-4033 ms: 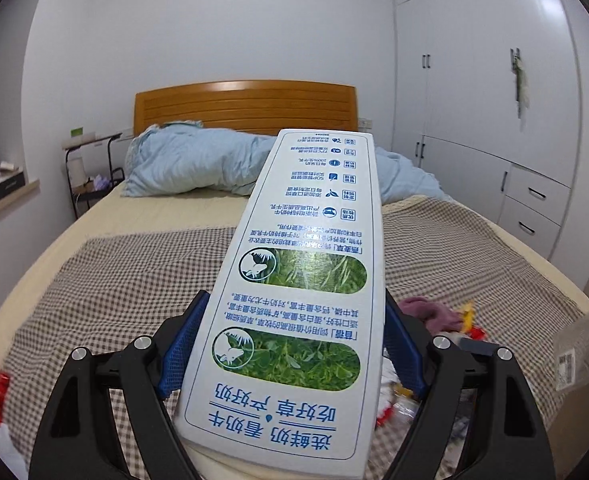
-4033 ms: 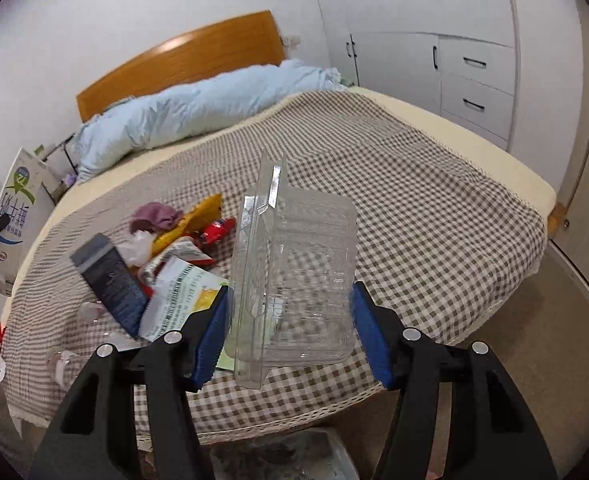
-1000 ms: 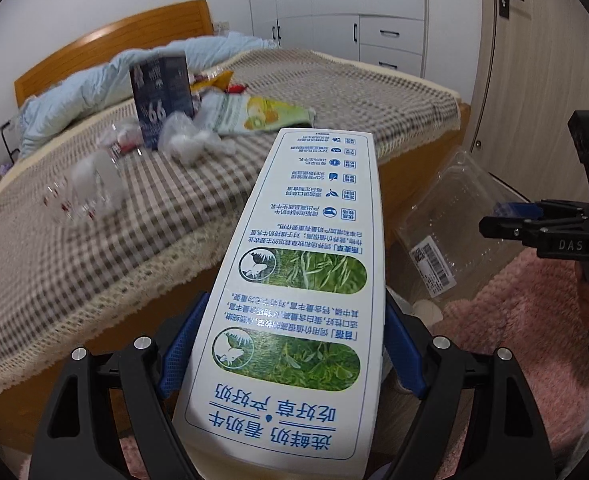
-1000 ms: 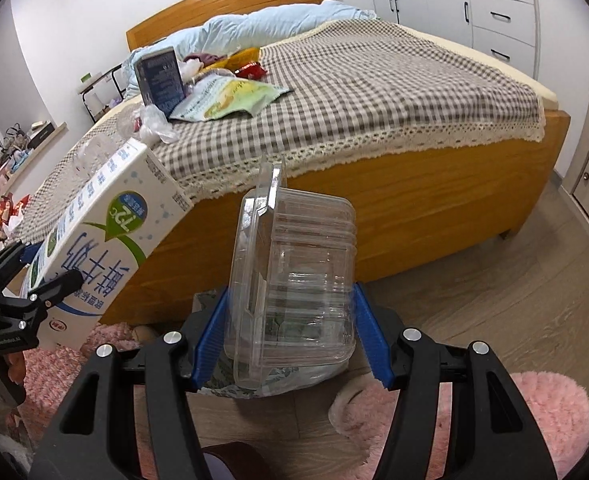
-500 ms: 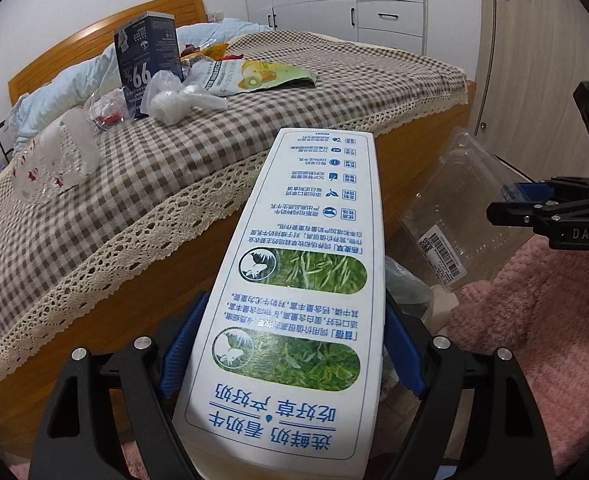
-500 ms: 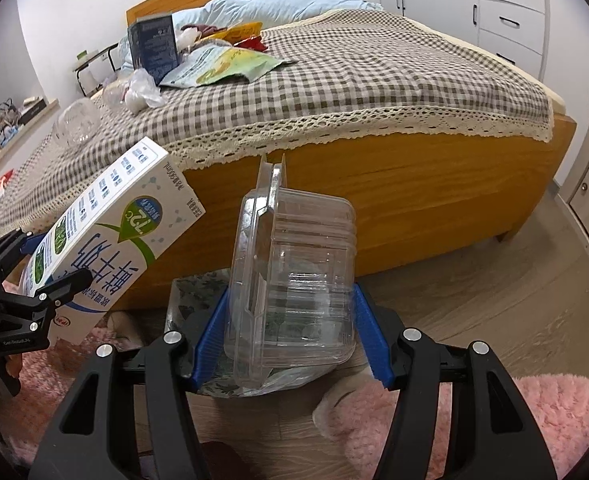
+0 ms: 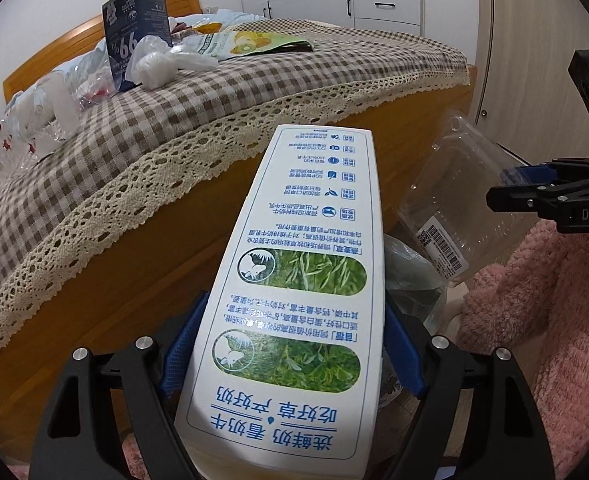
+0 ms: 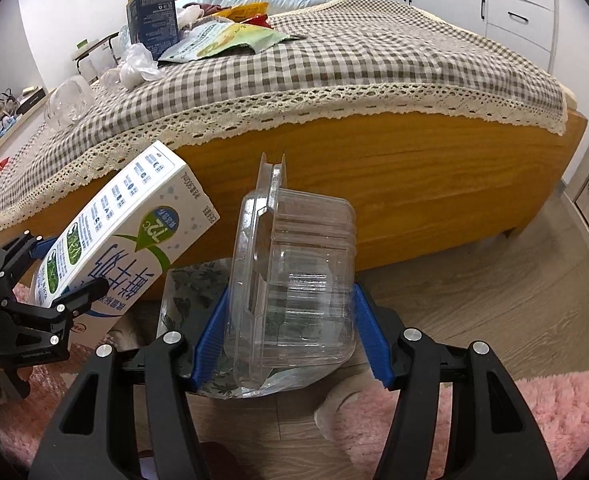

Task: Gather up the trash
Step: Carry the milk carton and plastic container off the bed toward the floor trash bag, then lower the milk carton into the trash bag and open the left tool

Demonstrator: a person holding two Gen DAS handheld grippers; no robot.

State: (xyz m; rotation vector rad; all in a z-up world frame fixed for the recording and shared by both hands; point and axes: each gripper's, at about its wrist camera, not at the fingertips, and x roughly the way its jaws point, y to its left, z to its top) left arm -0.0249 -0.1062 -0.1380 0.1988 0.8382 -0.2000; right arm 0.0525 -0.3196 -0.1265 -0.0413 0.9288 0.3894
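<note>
White carton (image 7: 294, 280), printed in blue and green, fills the left gripper (image 7: 290, 348); its blue pads pinch both sides, and its near end runs out of frame. The right gripper (image 8: 290, 332) clamps a clear clamshell (image 8: 294, 280) held on edge. Both hang beside the bed (image 8: 414, 176), above a bag (image 8: 186, 292) on the floor, mostly hidden behind them, its contents unreadable. More trash (image 8: 214, 40) lies on the checked cover. A pink rug (image 8: 554, 412) is cut off at the edge.
</note>
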